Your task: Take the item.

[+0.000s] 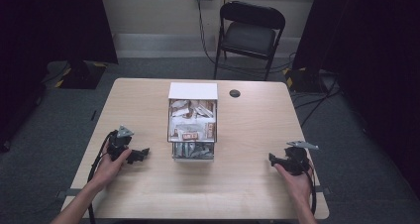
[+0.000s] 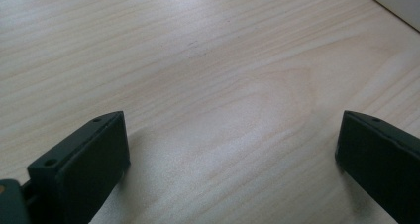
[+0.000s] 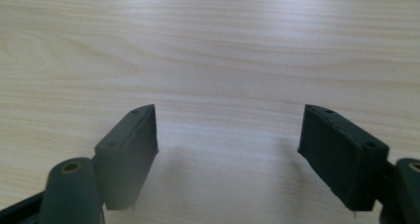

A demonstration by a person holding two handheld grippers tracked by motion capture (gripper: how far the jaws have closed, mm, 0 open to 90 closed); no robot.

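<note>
Left claw (image 1: 143, 153) spread, empty, right claw (image 1: 272, 159) spread, empty, clear box (image 1: 192, 130) between them, full of packets (image 1: 190, 119)

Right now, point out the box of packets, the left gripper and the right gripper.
box of packets (image 1: 193, 91), high view, on its white raised lid.
left gripper (image 1: 144, 152), high view, at its jaw tips.
right gripper (image 1: 271, 158), high view, at its jaw tips.

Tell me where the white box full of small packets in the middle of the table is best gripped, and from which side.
Probably the side walls of the white open-topped box of small packets, near the upper rim. Its top is open and crowded with packets, so the flat outer walls offer the cleanest hold. The left tongs and right tongs, both open, flank it on the pale wooden table, so each could come in level from its own side.
</note>
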